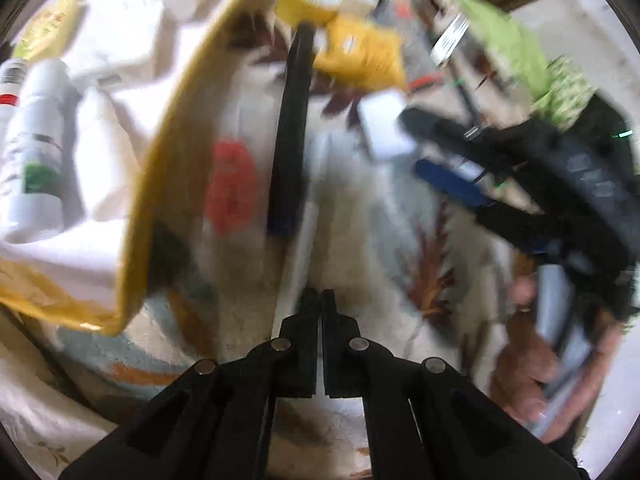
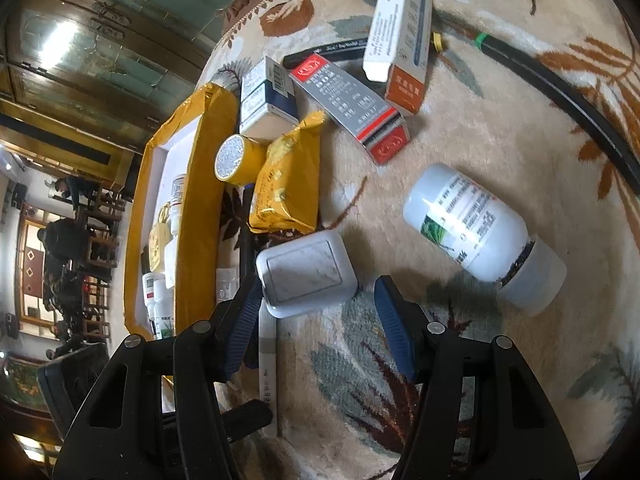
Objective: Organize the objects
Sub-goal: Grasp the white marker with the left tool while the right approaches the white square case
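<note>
In the right wrist view my right gripper (image 2: 320, 320) stands open over the leaf-patterned cloth. A white rounded case (image 2: 306, 272) lies just ahead of its blue pads (image 2: 394, 328), nearer the left one. A white bottle (image 2: 480, 232) lies on its side to the right. My left gripper (image 1: 319, 300) is shut with nothing between its fingers, above the cloth in a blurred view. The right gripper (image 1: 432, 152) shows there too, next to the white case (image 1: 384, 124). An open yellow box (image 1: 168, 168) at the left holds white bottles (image 1: 36, 140).
Cartons lie beyond the case: a grey and red one (image 2: 352, 108), a white and orange one (image 2: 400, 36), a blue and white one (image 2: 268, 96). A yellow can (image 2: 236, 160) and yellow foil packet (image 2: 288, 184) sit by the yellow box (image 2: 200, 200). A black hose (image 2: 560, 92) curves at right.
</note>
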`<state>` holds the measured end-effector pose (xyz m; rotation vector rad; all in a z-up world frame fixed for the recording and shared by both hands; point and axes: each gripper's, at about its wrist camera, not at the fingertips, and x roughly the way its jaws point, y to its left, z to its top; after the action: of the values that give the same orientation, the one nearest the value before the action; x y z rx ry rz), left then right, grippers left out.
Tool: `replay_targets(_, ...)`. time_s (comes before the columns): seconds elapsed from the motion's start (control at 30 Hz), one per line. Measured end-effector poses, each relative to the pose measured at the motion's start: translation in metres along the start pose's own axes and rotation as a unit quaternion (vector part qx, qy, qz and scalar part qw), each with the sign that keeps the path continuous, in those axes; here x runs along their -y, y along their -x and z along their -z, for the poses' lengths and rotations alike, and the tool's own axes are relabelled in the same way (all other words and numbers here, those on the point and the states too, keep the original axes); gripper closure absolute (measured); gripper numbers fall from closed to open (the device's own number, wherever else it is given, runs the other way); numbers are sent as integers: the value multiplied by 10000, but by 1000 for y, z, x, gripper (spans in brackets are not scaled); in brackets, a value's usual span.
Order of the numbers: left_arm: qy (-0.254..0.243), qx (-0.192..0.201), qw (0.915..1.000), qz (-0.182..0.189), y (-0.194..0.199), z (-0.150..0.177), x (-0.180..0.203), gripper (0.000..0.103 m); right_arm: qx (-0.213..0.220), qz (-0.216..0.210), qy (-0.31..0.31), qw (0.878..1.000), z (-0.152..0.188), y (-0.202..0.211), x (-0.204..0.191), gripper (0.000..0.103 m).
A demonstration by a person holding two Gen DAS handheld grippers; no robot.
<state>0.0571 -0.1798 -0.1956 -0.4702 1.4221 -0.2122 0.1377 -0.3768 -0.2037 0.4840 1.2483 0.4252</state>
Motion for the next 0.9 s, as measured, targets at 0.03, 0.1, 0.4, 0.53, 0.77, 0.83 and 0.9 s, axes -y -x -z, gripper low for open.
replay_targets(0.03, -94, 39, 9999, -39, 2, 1, 2, 103, -13, -10, -6, 10000, 1, -1, 0, 44)
replay_targets(0.1, -221, 265, 9994, 102, 14, 5, 7, 103, -38, -28, 55, 10000, 2, 0, -2, 44)
replay_targets(0.4, 113, 740, 9971, -101, 34, 12, -6, 34, 78, -41, 232, 9997, -2, 5, -9, 44)
replay_targets(0.53, -190, 418, 9987, -200, 14, 10, 9, 45, 89, -53, 240, 9997, -3, 5, -9, 44)
replay_targets(0.77, -486, 323, 9959, -685, 0, 3, 22, 93, 35, 23, 155, 9999, -4, 0, -3, 44)
replay_targets(0.83, -455, 192, 9981, -362, 0, 4, 25, 93, 7, 10, 117, 9999, -2, 0, -1, 44)
replay_targets(0.9, -490, 213, 9983, -213, 6, 10, 26, 93, 10, 5, 97, 10000, -3, 0, 0, 44)
